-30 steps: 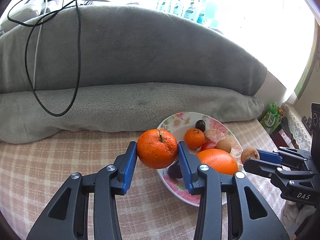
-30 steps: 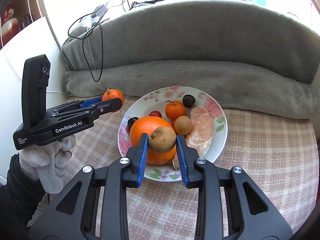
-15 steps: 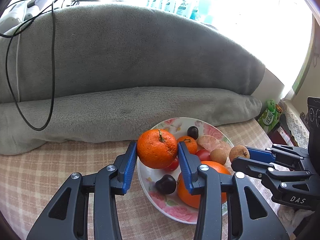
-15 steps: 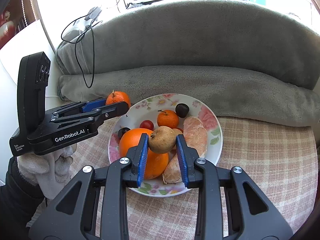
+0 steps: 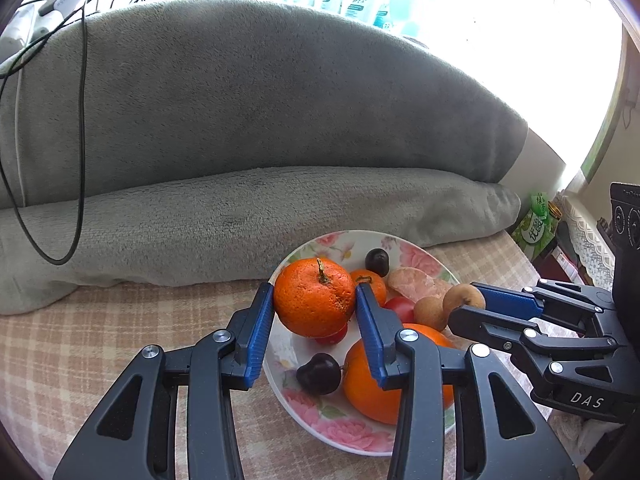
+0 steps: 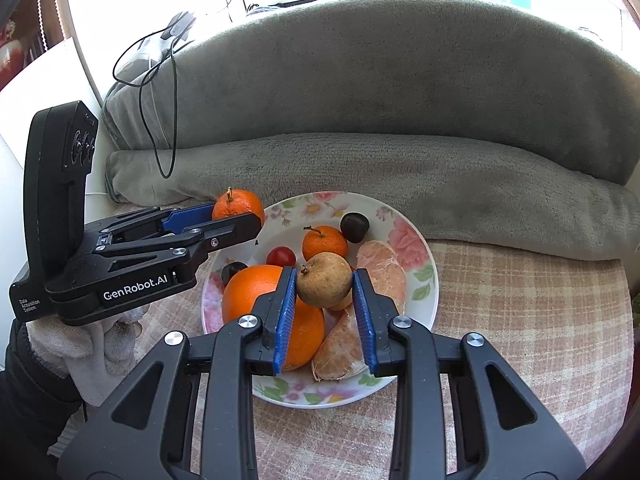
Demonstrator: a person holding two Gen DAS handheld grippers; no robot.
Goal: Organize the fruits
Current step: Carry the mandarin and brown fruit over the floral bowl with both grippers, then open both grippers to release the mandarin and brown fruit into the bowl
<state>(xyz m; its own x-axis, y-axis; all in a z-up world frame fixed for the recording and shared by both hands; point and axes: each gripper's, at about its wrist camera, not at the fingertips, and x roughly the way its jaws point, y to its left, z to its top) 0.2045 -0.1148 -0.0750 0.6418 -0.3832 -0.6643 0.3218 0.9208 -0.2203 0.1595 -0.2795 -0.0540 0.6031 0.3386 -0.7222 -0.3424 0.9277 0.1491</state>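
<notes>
My left gripper point(image 5: 315, 299) is shut on a mandarin point(image 5: 314, 297) with a stem, held just above the near left rim of the flowered plate point(image 5: 416, 248). In the right wrist view the same mandarin point(image 6: 236, 205) hangs at the plate's point(image 6: 430, 280) far left rim. My right gripper point(image 6: 325, 280) is shut on a small brown round fruit point(image 6: 324, 279), held over the plate's middle. In the left wrist view that brown fruit point(image 5: 463, 297) shows at the right gripper's point(image 5: 466, 300) tips. On the plate lie a big orange point(image 6: 256, 292), a small mandarin point(image 6: 324, 243), peeled citrus pieces point(image 6: 382, 266), a cherry tomato point(image 6: 281, 257) and dark cherries point(image 6: 354, 227).
A thick grey blanket point(image 5: 256, 128) is piled along the far side of the checked tablecloth point(image 6: 532, 320). Black cables point(image 5: 82, 120) hang over it at the left. A green packet point(image 5: 534, 228) and jars stand at the far right. A gloved hand point(image 6: 76, 348) holds the left gripper.
Both grippers, each keeping its fruit, have moved in over the plate; the left one came from the plate's left side to its rim.
</notes>
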